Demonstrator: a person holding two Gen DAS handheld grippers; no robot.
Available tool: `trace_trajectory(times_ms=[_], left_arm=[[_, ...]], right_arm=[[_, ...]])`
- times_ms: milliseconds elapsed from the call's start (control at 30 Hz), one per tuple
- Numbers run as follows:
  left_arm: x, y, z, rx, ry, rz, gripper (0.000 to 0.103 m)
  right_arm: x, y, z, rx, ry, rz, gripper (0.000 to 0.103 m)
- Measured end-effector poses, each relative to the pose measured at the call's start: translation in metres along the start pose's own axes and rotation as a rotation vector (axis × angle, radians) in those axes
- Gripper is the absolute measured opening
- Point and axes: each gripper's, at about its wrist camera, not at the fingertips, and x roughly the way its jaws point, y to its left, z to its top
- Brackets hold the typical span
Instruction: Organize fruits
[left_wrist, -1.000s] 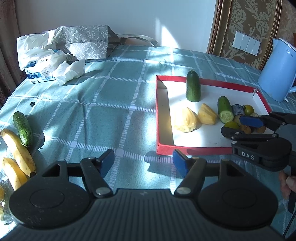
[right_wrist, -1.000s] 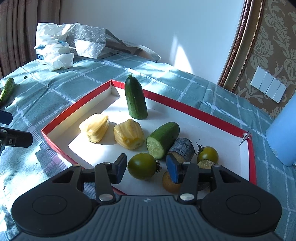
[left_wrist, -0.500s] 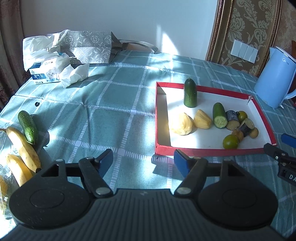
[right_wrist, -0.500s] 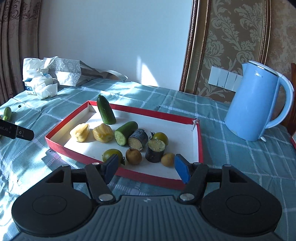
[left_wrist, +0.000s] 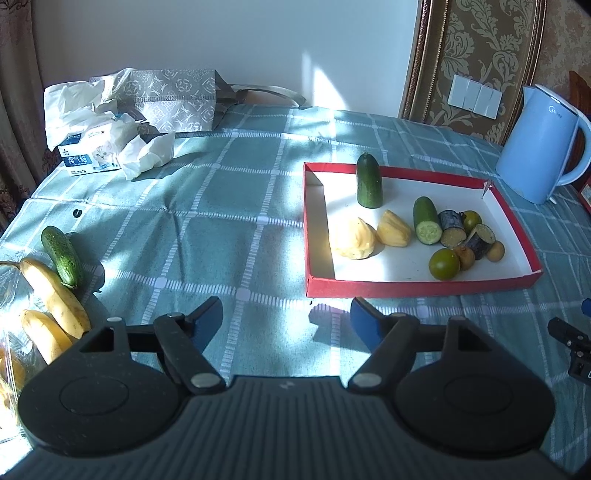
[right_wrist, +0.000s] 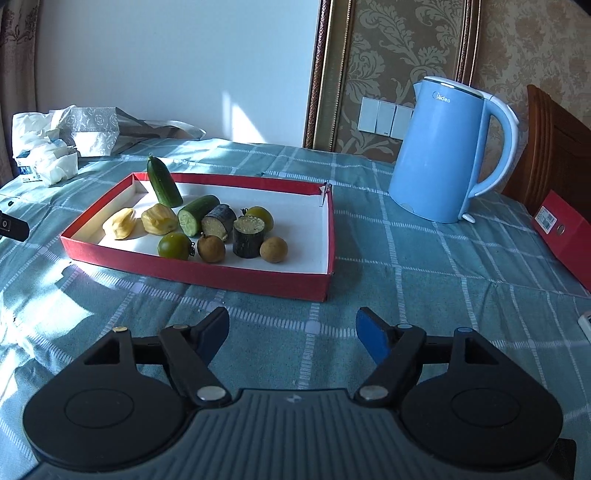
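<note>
A red tray (left_wrist: 417, 286) (right_wrist: 207, 275) on the teal checked cloth holds an upright cucumber half (left_wrist: 369, 181), a lying cucumber half (left_wrist: 426, 220), two yellow jackfruit pieces (left_wrist: 354, 239), sugarcane chunks (right_wrist: 249, 236), green tomatoes (left_wrist: 444, 263) and small brown fruits (right_wrist: 273, 250). A whole cucumber (left_wrist: 61, 255) and bananas (left_wrist: 53, 295) lie at the far left. My left gripper (left_wrist: 286, 325) is open and empty, short of the tray's near left corner. My right gripper (right_wrist: 292, 328) is open and empty, short of the tray's near right corner.
A blue kettle (right_wrist: 443, 151) (left_wrist: 535, 144) stands right of the tray. A tissue pack (left_wrist: 92, 157) and a patterned bag (left_wrist: 173, 99) lie at the back left. A red box (right_wrist: 561, 236) sits at the right edge. A plastic bag (left_wrist: 9, 354) lies by the bananas.
My right gripper has drawn back from over the green tomato in the tray and opened wider, empty. My left gripper has pulled back a little.
</note>
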Motion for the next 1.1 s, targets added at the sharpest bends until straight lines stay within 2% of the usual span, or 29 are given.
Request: trace_trajectory(times_ms=[233, 933, 1100], left_arm=[[-0.005, -0.001, -0.001, 0.008, -0.005, -0.006, 0.078], [-0.015, 0.003, -0.001, 0.004, -0.023, -0.002, 0.080], [-0.016, 0.002, -0.001, 0.012, -0.027, -0.002, 0.082]], right_arm=[[-0.005, -0.009, -0.006, 0.028, 0.013, -0.029, 0.076], [-0.014, -0.005, -0.004, 0.034, -0.004, -0.028, 0.076], [-0.015, -0.004, -0.004, 0.034, -0.003, -0.027, 0.079]])
